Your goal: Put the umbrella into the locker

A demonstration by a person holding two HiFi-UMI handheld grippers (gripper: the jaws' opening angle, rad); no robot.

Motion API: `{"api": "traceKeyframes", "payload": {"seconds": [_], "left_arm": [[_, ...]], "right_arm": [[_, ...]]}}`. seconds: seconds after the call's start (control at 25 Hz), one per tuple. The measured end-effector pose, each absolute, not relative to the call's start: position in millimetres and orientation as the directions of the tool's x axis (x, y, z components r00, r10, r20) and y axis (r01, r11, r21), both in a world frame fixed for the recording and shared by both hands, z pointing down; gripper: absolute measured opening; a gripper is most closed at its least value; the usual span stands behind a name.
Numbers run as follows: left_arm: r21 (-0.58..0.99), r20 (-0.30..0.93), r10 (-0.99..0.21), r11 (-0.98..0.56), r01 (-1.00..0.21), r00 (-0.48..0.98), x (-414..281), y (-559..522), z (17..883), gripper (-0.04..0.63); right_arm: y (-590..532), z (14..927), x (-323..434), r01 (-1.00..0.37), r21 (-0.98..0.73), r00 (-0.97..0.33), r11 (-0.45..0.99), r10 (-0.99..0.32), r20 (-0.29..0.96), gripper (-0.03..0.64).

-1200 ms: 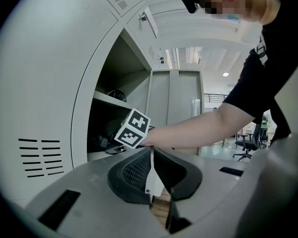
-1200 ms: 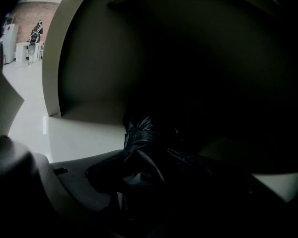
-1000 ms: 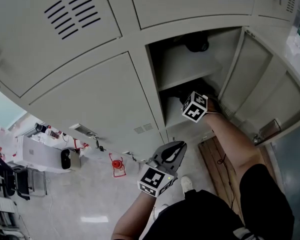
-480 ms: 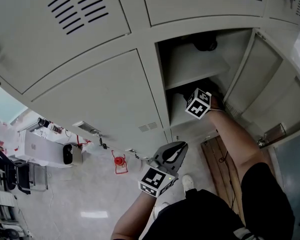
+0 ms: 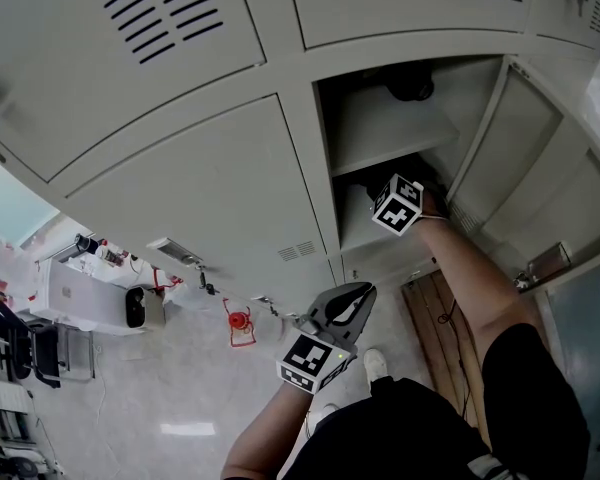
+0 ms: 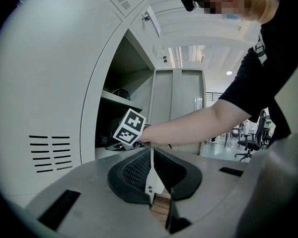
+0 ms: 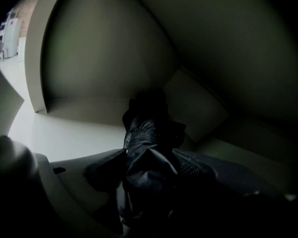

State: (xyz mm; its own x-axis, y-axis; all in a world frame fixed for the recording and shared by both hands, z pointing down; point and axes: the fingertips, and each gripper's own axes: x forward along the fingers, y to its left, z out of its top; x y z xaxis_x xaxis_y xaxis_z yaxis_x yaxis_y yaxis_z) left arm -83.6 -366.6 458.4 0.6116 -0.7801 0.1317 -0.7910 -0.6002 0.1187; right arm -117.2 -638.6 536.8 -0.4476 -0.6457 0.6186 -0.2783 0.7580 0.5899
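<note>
The folded black umbrella (image 7: 144, 150) lies on the floor of the open locker's lower compartment (image 5: 355, 233), pointing toward the back wall. My right gripper (image 7: 150, 175) reaches into that compartment with the umbrella between its jaws. The jaws are opening and stand apart on either side of the fabric. In the head view only its marker cube (image 5: 398, 205) and the forearm show at the locker mouth. My left gripper (image 5: 352, 293) hangs shut below the lockers, holding nothing, and points at the open locker (image 6: 151, 170).
The locker door (image 5: 500, 148) is swung open to the right. A shelf (image 5: 390, 128) splits the compartment, with a dark object (image 5: 410, 88) on it. Closed locker doors (image 5: 220, 188) fill the left. On the floor lie a wooden board (image 5: 430, 318) and a red item (image 5: 237, 326).
The head view has shifted slightly. The right gripper stays deep in the lower compartment, and the left gripper has not moved.
</note>
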Motion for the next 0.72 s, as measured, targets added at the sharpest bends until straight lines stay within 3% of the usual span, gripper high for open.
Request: {"api": "traceKeyframes", "payload": {"seconds": [0.72], "left_arm": [[0.095,0.119,-0.765,-0.626,-0.774,0.633,-90.8,-326.9,448.2,0.026]], "right_arm": [[-593.9,520.9,-104.9,-0.32,0.627,-0.443,0.71,-0.697,0.564,0.354]]}}
